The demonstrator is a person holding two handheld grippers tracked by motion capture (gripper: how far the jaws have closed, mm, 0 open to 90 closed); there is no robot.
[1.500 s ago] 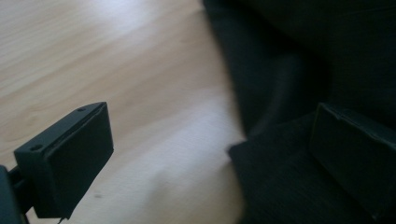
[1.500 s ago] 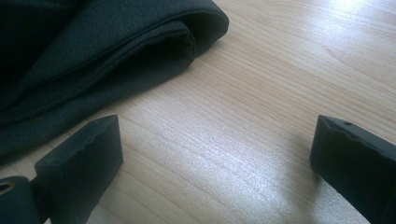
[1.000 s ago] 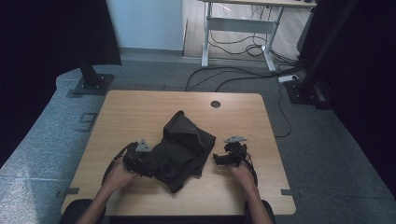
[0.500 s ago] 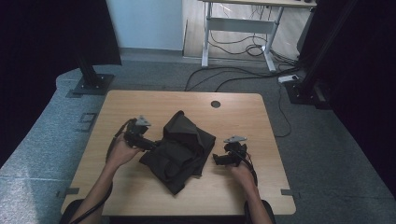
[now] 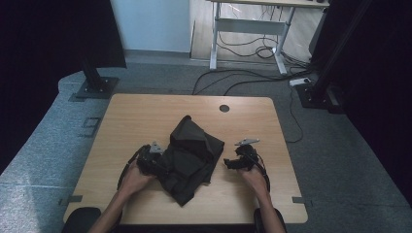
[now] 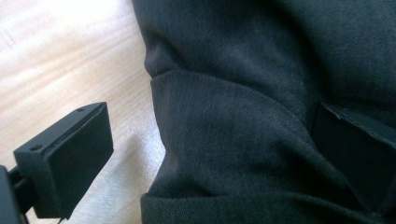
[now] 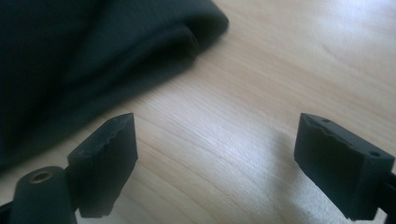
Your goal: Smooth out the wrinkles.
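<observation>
A dark, crumpled cloth (image 5: 189,155) lies at the centre of the wooden table (image 5: 145,116) in the high view, folded over itself. The left gripper (image 6: 224,158) sits at the cloth's left edge, its jaws spread wide with a fold of fabric between them; they do not look closed on it, though one jaw is partly lost against the dark cloth. The right gripper (image 7: 229,163) hangs low right of the cloth, jaws wide apart over bare wood, holding nothing. If the left jaws close here, they may pinch several layers and drag the whole bundle rather than one edge.
</observation>
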